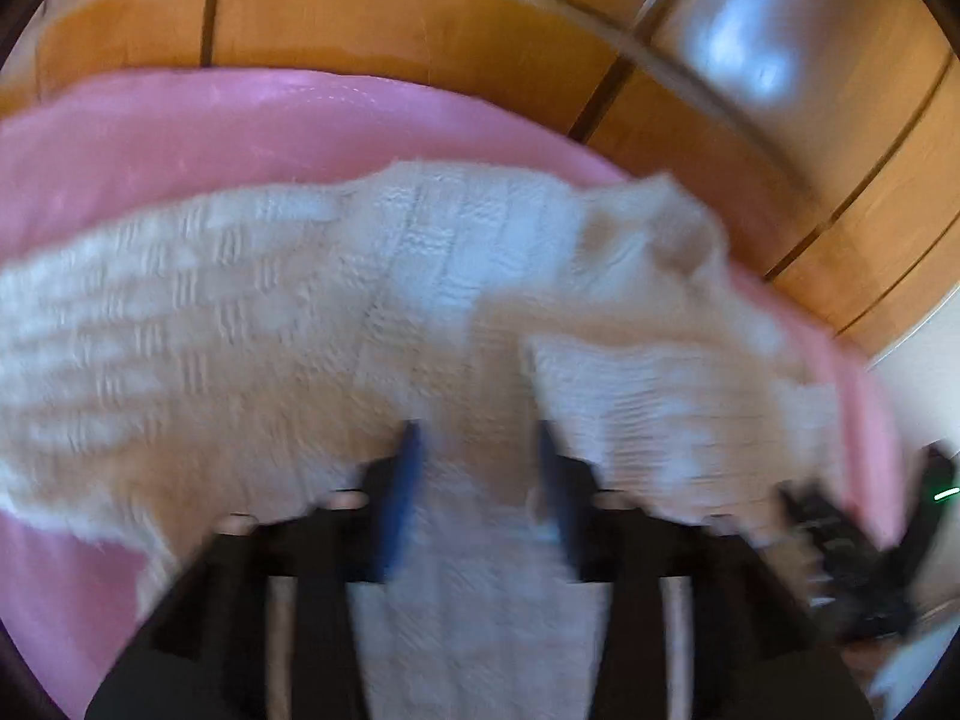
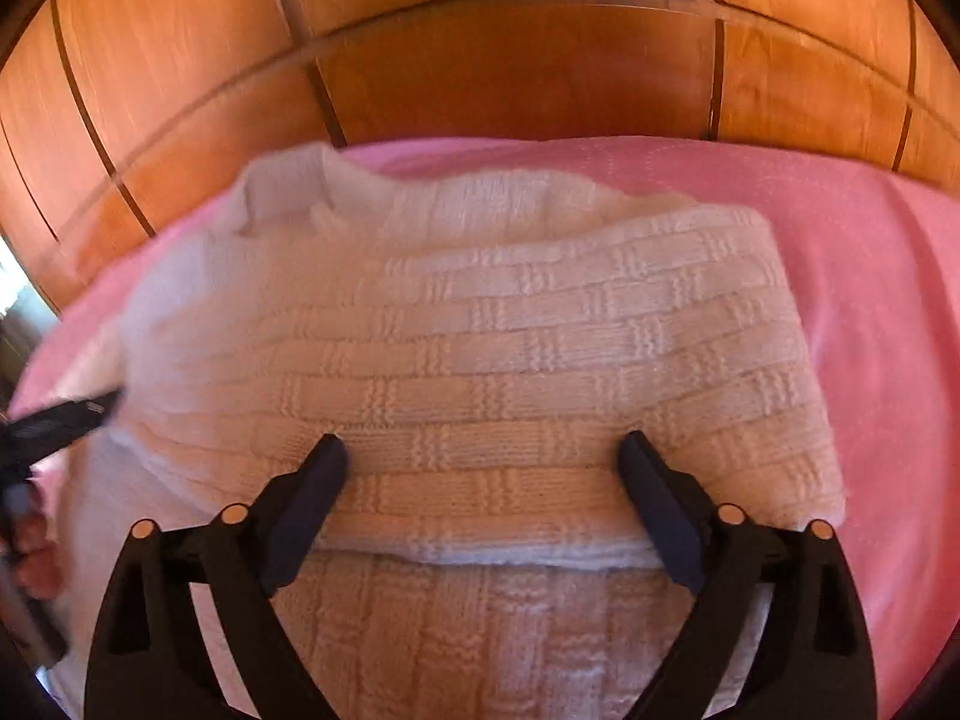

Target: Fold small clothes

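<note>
Sweater (image 2: 480, 360): one, cream knit with a basket-weave pattern, lying on a pink cover (image 2: 870, 276).

Position, right wrist view: the sweater fills the centre, one layer folded over another, the fold edge running across at 6 o'clock just ahead of the camera. The right tongs (image 2: 483, 450) are spread wide, fingers at 7 and 5 o'clock with the top layer between them; nothing is pinched. Whether the fingertips (image 2: 327, 456) touch the knit cannot be told.

Position, left wrist view (blurred): the sweater (image 1: 300, 312) spans from 9 to 3 o'clock, a raised lump of knit at 1 o'clock. The left tongs (image 1: 477, 438) are set at a narrower gap, blue pads (image 1: 405, 480) either side of a strip of knit running to 6 o'clock. Whether the pads grip that strip cannot be told.

Cross-sightings: the left tongs (image 2: 60, 420) show at 9 o'clock in the right view, at the sweater's edge; the right tongs (image 1: 840, 540) show as a dark blur at 4 o'clock in the left view.

Surface: pink cover (image 1: 180, 138), one, reaching past the sweater on all visible sides.

Room: wood panels (image 2: 510, 72) with dark seams behind the cover, 10 to 2 o'clock, in both views (image 1: 390, 24).

Count: sweater 1; tongs 2; cover 1.
</note>
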`<state>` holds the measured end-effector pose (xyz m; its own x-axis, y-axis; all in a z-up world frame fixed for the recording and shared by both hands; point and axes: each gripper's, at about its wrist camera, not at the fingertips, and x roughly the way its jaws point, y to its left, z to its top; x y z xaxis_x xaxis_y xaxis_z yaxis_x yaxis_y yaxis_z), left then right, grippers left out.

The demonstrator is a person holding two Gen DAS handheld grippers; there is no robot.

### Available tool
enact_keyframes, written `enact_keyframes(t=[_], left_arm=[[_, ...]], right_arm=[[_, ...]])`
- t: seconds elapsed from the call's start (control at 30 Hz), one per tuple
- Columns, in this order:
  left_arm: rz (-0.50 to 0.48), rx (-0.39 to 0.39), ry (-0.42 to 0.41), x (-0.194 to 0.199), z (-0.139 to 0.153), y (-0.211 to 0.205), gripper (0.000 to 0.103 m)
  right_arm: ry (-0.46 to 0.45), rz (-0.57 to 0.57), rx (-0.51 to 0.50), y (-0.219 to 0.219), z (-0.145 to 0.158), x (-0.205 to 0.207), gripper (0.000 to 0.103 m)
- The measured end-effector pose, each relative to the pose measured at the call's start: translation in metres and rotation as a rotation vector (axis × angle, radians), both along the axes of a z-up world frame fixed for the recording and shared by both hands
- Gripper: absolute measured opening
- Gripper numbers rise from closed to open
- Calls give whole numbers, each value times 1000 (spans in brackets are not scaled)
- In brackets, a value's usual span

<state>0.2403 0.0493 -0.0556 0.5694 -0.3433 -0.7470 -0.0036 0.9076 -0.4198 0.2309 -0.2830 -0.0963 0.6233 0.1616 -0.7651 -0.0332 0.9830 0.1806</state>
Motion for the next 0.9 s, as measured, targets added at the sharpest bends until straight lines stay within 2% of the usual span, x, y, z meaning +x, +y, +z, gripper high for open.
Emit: enact_keyframes(t=[0.03, 0.1, 0.23, 0.3, 0.37, 0.43, 0.5, 0.57, 0.6, 0.77, 0.8, 0.9], left_arm=[[7, -56, -9, -4, 3, 3, 72], [-5, -164, -10, -6, 5, 7, 73], [-21, -164, 31, 7, 0, -5, 73], [-36, -222, 58, 10, -3, -8, 73], [-42, -253, 48, 10, -2, -9, 73], [-49, -211, 37, 12, 0, -18, 65], [-57, -208, 55, 17, -2, -23, 65], [-44, -277, 62, 13, 0, -19, 68], [-30, -301, 50, 9, 1, -12, 74], [16, -442, 28, -4, 4, 12, 76], [12, -439, 31, -3, 4, 12, 78], [-8, -362, 63, 2, -3, 0, 78]], right_arm=[[5, -6, -9, 1, -2, 1, 101], [11, -9, -9, 0, -2, 2, 101], [11, -4, -22, 1, -1, 1, 101], [11, 2, -43, 5, 3, -1, 101], [4, 11, -47, 9, 6, -3, 101], [-3, 6, -36, 11, 10, -5, 101], [-3, 6, -31, 12, 12, -5, 101], [-2, 7, -35, 13, 12, -7, 101], [0, 7, -40, 14, 9, -7, 101], [-9, 9, -54, 18, 6, -8, 101], [-10, 6, -53, 19, 6, -8, 101], [-22, -5, -41, 18, 9, -9, 101]])
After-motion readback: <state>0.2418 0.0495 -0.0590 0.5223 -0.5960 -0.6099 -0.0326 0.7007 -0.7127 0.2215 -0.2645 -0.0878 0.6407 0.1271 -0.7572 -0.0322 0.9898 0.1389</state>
